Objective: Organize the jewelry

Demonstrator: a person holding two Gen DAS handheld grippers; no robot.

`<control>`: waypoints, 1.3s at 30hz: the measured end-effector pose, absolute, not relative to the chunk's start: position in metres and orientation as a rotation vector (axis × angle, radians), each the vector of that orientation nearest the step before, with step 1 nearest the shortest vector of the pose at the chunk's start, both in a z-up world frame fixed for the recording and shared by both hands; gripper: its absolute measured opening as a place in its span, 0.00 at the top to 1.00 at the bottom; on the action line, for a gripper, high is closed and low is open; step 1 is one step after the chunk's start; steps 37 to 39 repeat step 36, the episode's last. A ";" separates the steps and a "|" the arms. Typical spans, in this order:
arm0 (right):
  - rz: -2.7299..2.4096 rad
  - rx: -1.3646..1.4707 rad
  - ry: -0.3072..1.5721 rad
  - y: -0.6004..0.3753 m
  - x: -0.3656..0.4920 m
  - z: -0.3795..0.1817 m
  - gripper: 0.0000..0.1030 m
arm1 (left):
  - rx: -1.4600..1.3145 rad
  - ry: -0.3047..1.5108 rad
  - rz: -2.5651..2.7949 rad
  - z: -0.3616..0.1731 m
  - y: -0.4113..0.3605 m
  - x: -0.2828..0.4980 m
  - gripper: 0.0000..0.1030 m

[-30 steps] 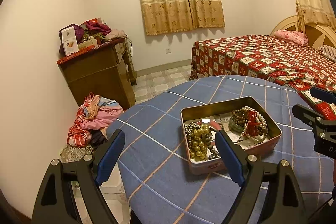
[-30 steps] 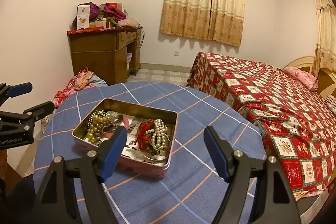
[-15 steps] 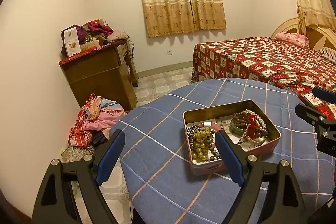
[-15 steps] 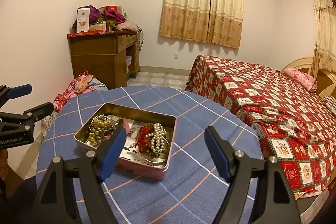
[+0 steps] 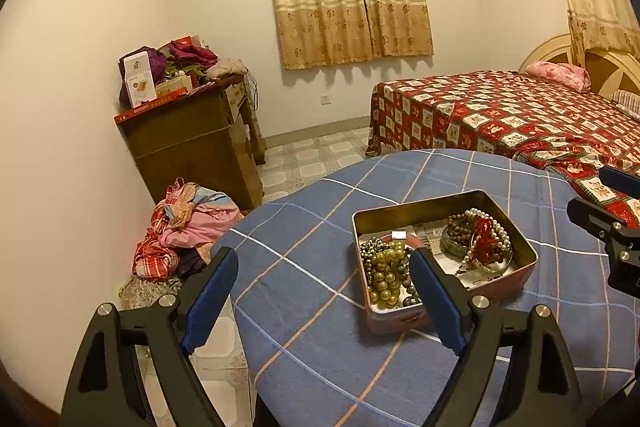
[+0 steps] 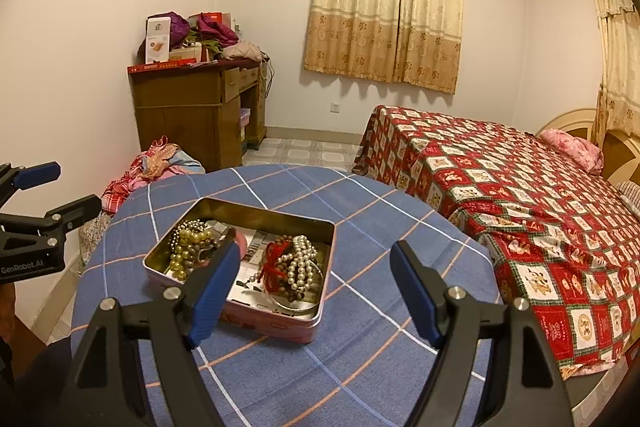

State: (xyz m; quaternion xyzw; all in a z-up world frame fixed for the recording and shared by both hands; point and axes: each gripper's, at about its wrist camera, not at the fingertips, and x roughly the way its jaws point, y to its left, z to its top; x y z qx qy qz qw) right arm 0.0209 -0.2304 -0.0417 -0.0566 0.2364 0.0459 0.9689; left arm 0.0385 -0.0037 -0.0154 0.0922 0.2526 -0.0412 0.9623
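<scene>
Hovering with jaws spread and empty, left gripper (image 5: 324, 291) and right gripper (image 6: 316, 285); one jewelry tin (image 6: 280, 323) mid-table (image 6: 360, 379), two bead heaps inside

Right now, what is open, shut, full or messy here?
Left gripper: open, holding nothing.
Right gripper: open, holding nothing.
Pink rectangular metal tin: lid off, jewelry inside.
Yellow-green bead strand: heaped in the tin.
White pearl strand: tangled with red thread.
Beige patterned curtains: drawn shut.
</scene>
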 end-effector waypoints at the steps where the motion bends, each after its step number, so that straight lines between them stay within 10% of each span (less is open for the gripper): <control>1: 0.093 -0.114 0.478 -0.231 0.021 -0.042 0.23 | 0.186 0.512 -0.084 -0.015 -0.003 0.039 0.15; 39: 0.091 -0.102 0.472 -0.235 0.018 -0.042 0.18 | 0.229 0.504 -0.068 -0.023 -0.011 0.035 0.15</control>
